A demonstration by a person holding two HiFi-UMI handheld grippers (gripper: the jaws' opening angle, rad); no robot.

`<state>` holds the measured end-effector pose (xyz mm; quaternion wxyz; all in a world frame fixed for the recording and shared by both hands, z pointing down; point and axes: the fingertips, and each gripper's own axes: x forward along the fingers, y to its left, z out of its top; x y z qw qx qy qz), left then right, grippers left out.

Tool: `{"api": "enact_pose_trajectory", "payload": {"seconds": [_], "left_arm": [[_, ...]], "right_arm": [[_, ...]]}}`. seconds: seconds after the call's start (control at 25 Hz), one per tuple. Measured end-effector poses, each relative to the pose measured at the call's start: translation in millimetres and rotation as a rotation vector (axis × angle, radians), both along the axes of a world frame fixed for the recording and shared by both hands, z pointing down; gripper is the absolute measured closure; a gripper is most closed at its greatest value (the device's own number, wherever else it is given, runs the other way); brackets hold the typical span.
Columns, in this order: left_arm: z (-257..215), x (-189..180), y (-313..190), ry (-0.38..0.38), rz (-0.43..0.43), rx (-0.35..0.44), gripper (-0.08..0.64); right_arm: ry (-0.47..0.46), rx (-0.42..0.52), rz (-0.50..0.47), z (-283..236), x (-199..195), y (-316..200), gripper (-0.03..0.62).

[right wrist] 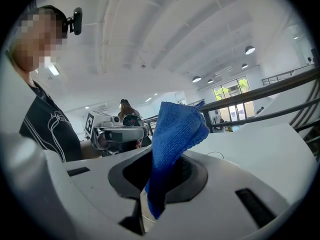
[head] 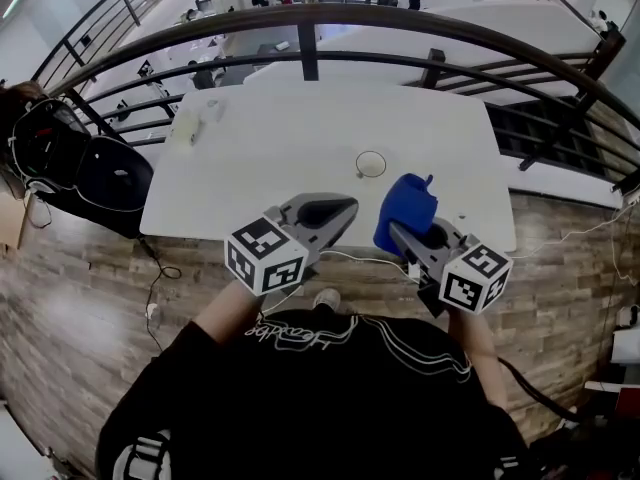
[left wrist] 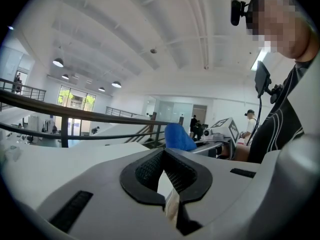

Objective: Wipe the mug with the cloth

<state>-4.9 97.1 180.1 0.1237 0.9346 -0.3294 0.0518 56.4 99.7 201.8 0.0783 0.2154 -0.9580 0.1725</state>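
Two-handed work, taken from the head view first: holds the left gripper (head: 345,206) shut and empty above the near edge of the white table (head: 300,138), and the right gripper (head: 398,233) clamped on the blue cloth (head: 405,206) just to its right. Leaves the mug (head: 370,164), apparently clear and seen from above, standing alone farther in, apart from both tools.

From the left gripper view: shows the pads (left wrist: 150,169) pressed together with nothing between them, and the cloth (left wrist: 177,136) off to the right.

From the right gripper view: shows the cloth (right wrist: 172,134) pinched low in the jaws, with a loose fold rising past the tips.

Looks like the approach, with no wiping yet. Best to steady the mug with the left tool, then press the free fold, not the hard tips, against the wall and rub round. Probably slides or tips under a one-sided push.
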Motion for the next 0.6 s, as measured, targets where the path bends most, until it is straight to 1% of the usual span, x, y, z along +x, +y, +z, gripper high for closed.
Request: {"api": "enact_pose_trajectory", "payload": {"seconds": [0.32,0.48,0.6], "left_arm": [[-4,9,17,-0.004,-0.004,0.010,0.552],[-7,13,25,-0.005,-0.003,0.019,0.552],[-9,16,33,-0.004,-0.006,0.025,0.552]], "right_arm": [[-0.008,0.013,-0.006,-7,7,19,0.541],[-0.044,0.003,-0.003,-14,12,27,0.541],[-0.051,0.007,-0.001,-17,16,35,0.541]]}}
